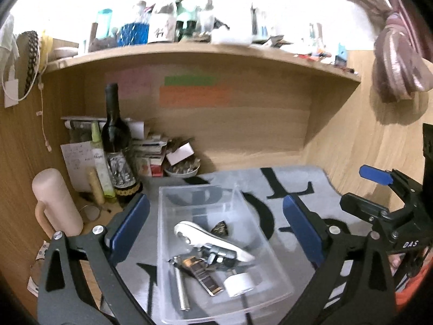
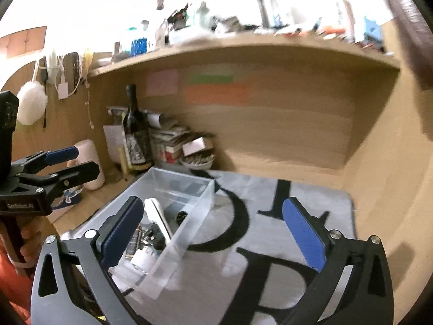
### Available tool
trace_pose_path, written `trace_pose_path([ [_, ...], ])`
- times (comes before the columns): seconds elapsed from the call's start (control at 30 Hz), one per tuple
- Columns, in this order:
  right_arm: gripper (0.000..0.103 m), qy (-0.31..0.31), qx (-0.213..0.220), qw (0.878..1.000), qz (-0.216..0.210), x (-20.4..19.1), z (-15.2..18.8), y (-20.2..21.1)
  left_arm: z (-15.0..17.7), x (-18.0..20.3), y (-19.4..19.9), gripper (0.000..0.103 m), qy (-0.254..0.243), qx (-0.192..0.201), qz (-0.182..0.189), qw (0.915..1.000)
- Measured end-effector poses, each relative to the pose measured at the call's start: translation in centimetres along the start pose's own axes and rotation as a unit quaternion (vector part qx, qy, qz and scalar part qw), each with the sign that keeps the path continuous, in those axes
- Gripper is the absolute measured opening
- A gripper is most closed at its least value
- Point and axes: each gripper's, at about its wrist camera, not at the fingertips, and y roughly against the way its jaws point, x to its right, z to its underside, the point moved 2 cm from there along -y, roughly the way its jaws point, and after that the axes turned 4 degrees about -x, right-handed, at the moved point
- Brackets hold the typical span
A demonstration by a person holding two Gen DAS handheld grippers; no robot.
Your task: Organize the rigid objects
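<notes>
A clear plastic bin [image 1: 167,216] sits on the grey mat with black letters [image 1: 305,184]. Inside lie a white bottle opener [image 1: 213,241], a metal rod [image 1: 181,287], a brown-striped metal piece [image 1: 203,276], a white tape roll [image 1: 239,284] and a small dark patterned piece [image 1: 222,228]. My left gripper [image 1: 216,224] is open and empty, its fingers either side of the bin. My right gripper [image 2: 213,230] is open and empty over the mat beside the bin [image 2: 200,203]; the white opener [image 2: 159,216] shows inside. The right gripper also appears in the left wrist view [image 1: 379,187].
A dark wine bottle [image 1: 116,140], a pink mug [image 1: 56,200], a green tube [image 1: 101,168], stacked papers and a small bowl [image 1: 184,169] crowd the back left corner of the wooden desk. A cluttered shelf [image 1: 205,51] runs overhead. Pink fabric [image 1: 397,62] hangs at right.
</notes>
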Motion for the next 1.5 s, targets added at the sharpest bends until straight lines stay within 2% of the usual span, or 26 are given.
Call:
trace_pose_path([
  [0.17,0.103,0.001,0.033,0.999,0.028,0.3,0.4,2.5,0.6,1.4,1.0,0.102,0.006,0.019,0.004,0.9998],
  [0.37,0.103,-0.008,0.053,0.998,0.04,0.6,0.7,4.2,0.9,2.6,1.8,0.102,0.01,0.034,0.01,0.9993],
  [0.6,0.103,-0.015,0.057,0.997,0.043,0.8,1.1,4.7,1.2,3.6,2.5,0.103,-0.002,0.052,0.008,0.9986],
  [1.5,0.103,-0.01,0.057,0.997,0.046,0.0,1.0,4.5,1.3,3.6,2.3,0.103,-0.009,0.051,0.005,0.9986],
])
